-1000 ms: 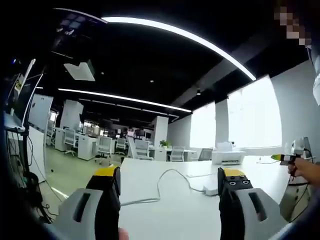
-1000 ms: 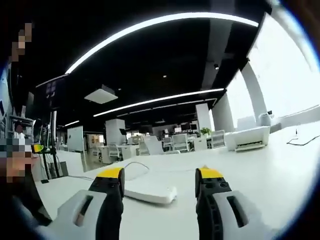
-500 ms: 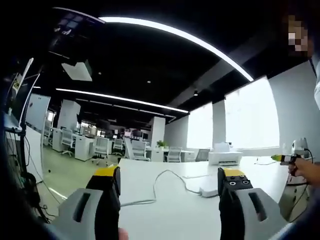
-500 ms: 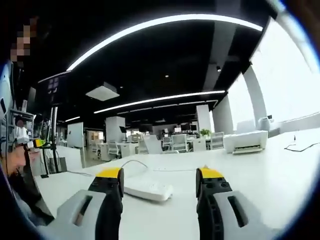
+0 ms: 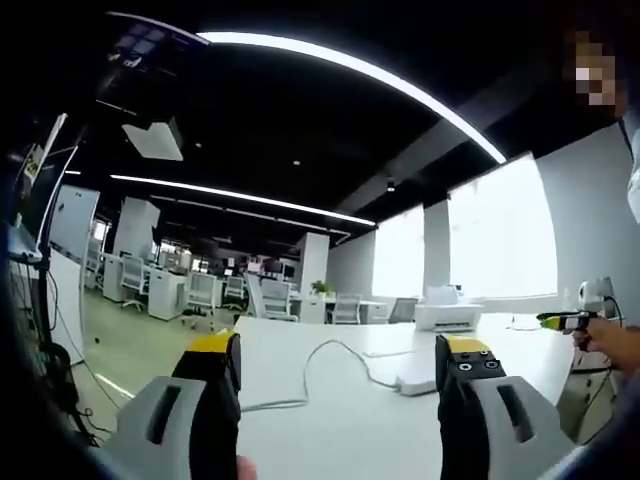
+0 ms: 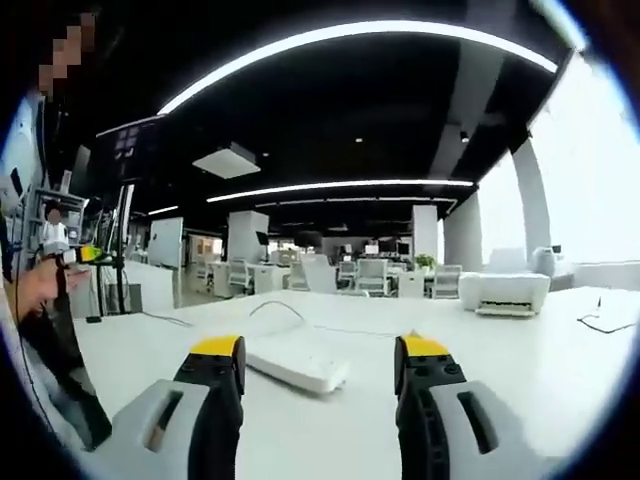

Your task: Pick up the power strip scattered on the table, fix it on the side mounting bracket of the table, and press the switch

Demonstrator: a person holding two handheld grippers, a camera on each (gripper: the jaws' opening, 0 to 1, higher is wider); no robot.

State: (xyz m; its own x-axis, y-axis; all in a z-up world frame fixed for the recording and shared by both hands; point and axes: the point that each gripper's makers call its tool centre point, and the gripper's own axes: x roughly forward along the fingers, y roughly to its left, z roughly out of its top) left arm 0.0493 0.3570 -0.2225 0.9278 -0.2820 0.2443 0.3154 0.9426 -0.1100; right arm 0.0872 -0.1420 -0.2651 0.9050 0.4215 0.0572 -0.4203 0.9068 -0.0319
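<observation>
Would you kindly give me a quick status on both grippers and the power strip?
Left gripper open, empty. Right gripper open, empty. Power strip lies flat on white table, untouched, cable trailing. Nothing between right gripper and strip.

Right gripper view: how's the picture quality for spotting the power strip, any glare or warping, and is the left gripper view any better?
Right gripper view: the white power strip reads clearly on the white table, low contrast; windows at right blow out; fisheye bends the ceiling light strip. Left gripper view: the windows glare too, and the power strip sits partly behind a jaw.
</observation>
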